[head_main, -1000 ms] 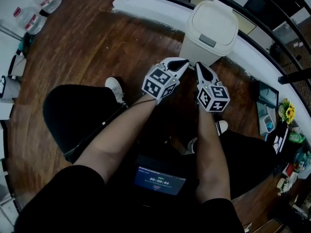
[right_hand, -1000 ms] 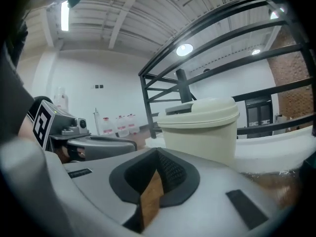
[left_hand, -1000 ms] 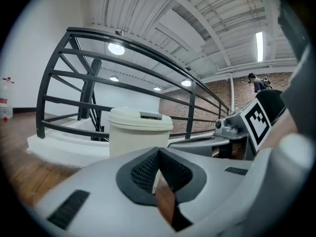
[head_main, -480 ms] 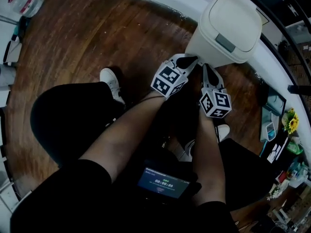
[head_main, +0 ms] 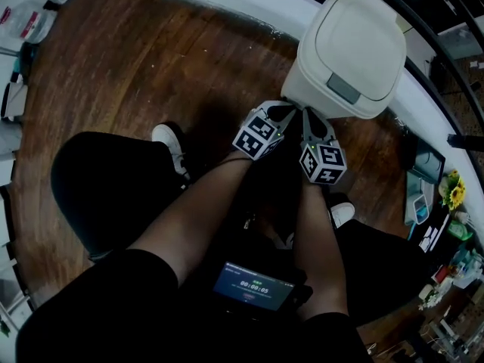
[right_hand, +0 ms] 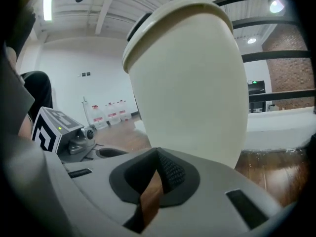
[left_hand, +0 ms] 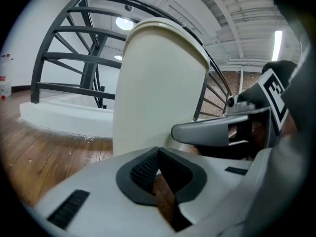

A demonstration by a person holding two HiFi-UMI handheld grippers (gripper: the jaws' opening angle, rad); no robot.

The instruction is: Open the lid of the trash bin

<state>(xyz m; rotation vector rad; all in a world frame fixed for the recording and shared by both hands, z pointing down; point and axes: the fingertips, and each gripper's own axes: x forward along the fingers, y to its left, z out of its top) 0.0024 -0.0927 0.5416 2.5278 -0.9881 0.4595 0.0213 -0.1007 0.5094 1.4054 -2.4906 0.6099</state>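
Note:
A cream trash bin [head_main: 349, 57] with a domed lid [head_main: 360, 40] and a grey push button [head_main: 344, 89] stands on the wood floor by a white curb. Its lid is down. My left gripper [head_main: 290, 112] and right gripper [head_main: 308, 116] are side by side just in front of the bin's base, both shut with nothing held. In the left gripper view the bin [left_hand: 158, 88] rises close ahead, with the right gripper [left_hand: 222, 130] at the right. The right gripper view shows the bin [right_hand: 190, 83] filling the middle.
A white curb [head_main: 227, 2] and black railing [head_main: 446, 97] curve behind the bin. The person's legs and white shoes [head_main: 170, 146] are below the grippers. Water jugs [head_main: 30, 17] sit at far left; a shelf with small items [head_main: 435, 195] is at right.
Both grippers have drawn closer together and nearer to the bin's front. The bin now sits larger and more central in the head view.

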